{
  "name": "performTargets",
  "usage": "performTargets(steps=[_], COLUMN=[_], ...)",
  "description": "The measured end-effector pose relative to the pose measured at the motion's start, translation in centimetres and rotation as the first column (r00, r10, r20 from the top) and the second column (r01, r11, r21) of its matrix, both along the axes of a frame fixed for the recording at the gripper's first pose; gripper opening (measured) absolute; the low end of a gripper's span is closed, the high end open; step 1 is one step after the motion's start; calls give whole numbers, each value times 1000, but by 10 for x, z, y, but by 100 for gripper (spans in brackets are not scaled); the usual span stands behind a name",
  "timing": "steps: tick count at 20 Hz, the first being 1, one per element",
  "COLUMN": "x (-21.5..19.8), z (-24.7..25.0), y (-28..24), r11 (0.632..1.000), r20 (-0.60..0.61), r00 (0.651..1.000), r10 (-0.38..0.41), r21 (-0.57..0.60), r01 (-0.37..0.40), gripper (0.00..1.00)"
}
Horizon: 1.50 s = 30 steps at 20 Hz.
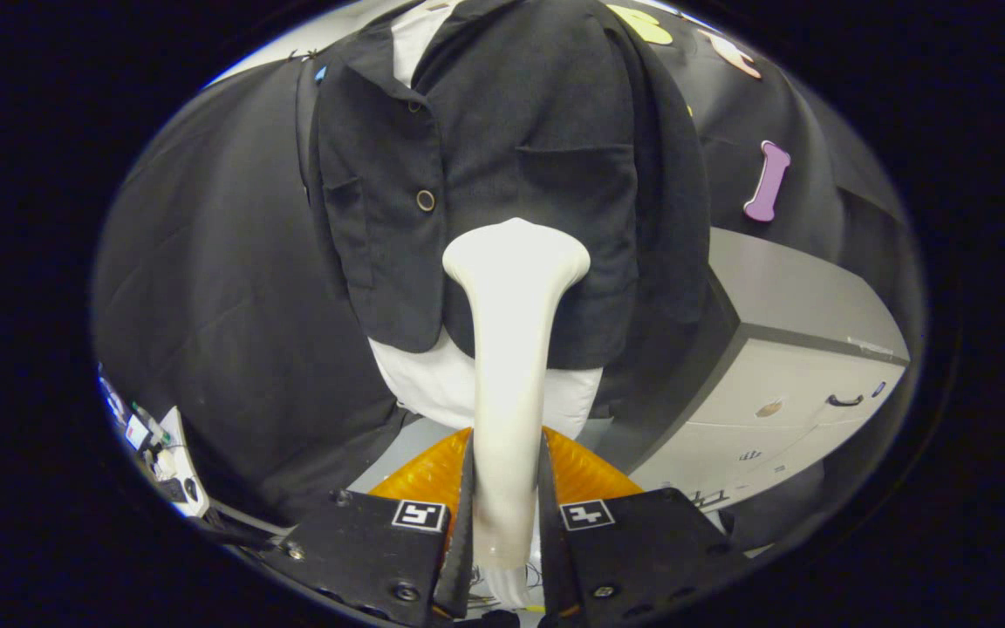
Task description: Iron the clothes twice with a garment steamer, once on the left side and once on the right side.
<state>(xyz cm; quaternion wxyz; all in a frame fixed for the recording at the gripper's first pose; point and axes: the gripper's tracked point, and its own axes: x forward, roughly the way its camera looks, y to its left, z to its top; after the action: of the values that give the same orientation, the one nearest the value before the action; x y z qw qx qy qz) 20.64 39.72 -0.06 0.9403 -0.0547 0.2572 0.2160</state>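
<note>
The gripper [507,515] has its fingers clamped on the cream garment steamer [511,349] handle. Its head rests against the dark jacket [502,157] near the lower front, mid-stroke. I cannot tell which passes are complete.

We record dark cloth [206,288] draped as the booth's wall across the left and centre of the frame, creased in broad folds and matt under even light; the same cloth continues at upper right. At right stands a grey cabinet [782,366], its top a darker grey than its pale front; we note a dark curved handle [844,400] and a round mark on that front. A strip of pale floor [398,445] shows at lower centre. At lower left lies a clutter of small items [153,445] and cabling, too small to identify. A bright band runs along the upper left edge.
</note>
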Motion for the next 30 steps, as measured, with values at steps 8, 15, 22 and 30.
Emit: performTargets(steps=[8, 15, 22, 30], x=[-17, -55, -83, -84], z=[37, 127, 210, 276], y=[-4, 27, 98, 177], r11=[1000, 995, 981, 959], r20=[50, 192, 335, 421], r00=[999, 981, 936, 893], r10=[-10, 14, 108, 161], r21=[24, 93, 117, 147], r01=[9, -32, -155, -243], gripper=[34, 34, 34, 34])
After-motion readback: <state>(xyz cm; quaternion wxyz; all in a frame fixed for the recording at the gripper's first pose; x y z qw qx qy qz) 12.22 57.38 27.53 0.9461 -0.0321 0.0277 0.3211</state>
